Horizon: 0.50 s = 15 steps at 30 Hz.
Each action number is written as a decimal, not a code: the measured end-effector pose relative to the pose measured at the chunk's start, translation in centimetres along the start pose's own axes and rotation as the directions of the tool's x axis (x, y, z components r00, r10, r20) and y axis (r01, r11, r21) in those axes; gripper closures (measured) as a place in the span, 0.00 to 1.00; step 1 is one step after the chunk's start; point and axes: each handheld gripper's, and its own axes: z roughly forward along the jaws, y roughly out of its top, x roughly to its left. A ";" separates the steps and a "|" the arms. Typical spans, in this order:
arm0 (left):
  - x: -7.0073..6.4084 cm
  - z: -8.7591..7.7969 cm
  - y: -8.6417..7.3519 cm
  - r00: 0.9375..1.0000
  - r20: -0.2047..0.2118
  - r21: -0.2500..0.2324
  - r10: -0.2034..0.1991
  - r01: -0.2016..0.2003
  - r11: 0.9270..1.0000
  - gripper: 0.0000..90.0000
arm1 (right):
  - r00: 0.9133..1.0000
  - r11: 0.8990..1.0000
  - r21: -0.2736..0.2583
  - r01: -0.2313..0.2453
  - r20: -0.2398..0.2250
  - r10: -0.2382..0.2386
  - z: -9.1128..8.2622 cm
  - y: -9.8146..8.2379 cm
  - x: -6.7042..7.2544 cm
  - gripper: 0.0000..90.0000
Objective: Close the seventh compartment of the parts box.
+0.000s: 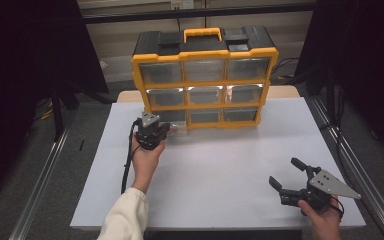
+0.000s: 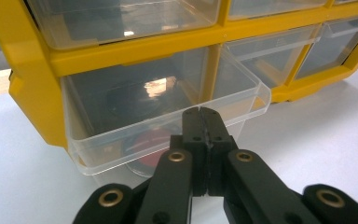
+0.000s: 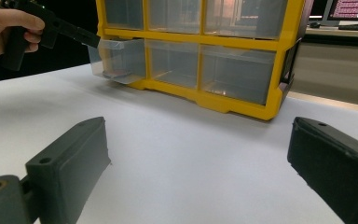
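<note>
A yellow organizer (image 1: 205,56) with clear drawers stands at the back of the white table (image 1: 220,160). Its bottom-left drawer (image 2: 121,135) is pulled partly out, and a red round object (image 2: 151,142) lies inside it. My left gripper (image 2: 200,114) is shut on the front lip of this drawer. From above, the left gripper (image 1: 169,130) sits at the organizer's lower left corner. The right gripper view shows the drawer (image 3: 119,56) sticking out with the left gripper (image 3: 95,43) pinching its top edge. My right gripper (image 1: 283,171) rests near the table's front right, open with nothing between its fingers.
The other drawers of the organizer are pushed in. Dark curtains hang on both sides of the table, and metal rails (image 1: 45,175) run along the floor beside it. A monitor (image 3: 354,9) glows behind the organizer in the right gripper view.
</note>
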 end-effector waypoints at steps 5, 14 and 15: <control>0.0 0.1 0.0 1.000 -0.009 -0.001 0.005 -0.005 1.000 1.00 | 1.000 1.000 0.004 -0.002 0.003 0.002 0.0 0.0 0.0 0.05; 0.1 0.4 0.0 1.000 -0.013 -0.012 0.001 -0.001 1.000 1.00 | 1.000 1.000 0.006 -0.003 0.004 0.003 0.0 0.0 0.0 0.05; 0.1 0.4 0.0 1.000 -0.014 -0.013 0.002 -0.002 1.000 1.00 | 1.000 1.000 0.005 -0.001 0.003 0.001 0.0 0.0 0.0 0.05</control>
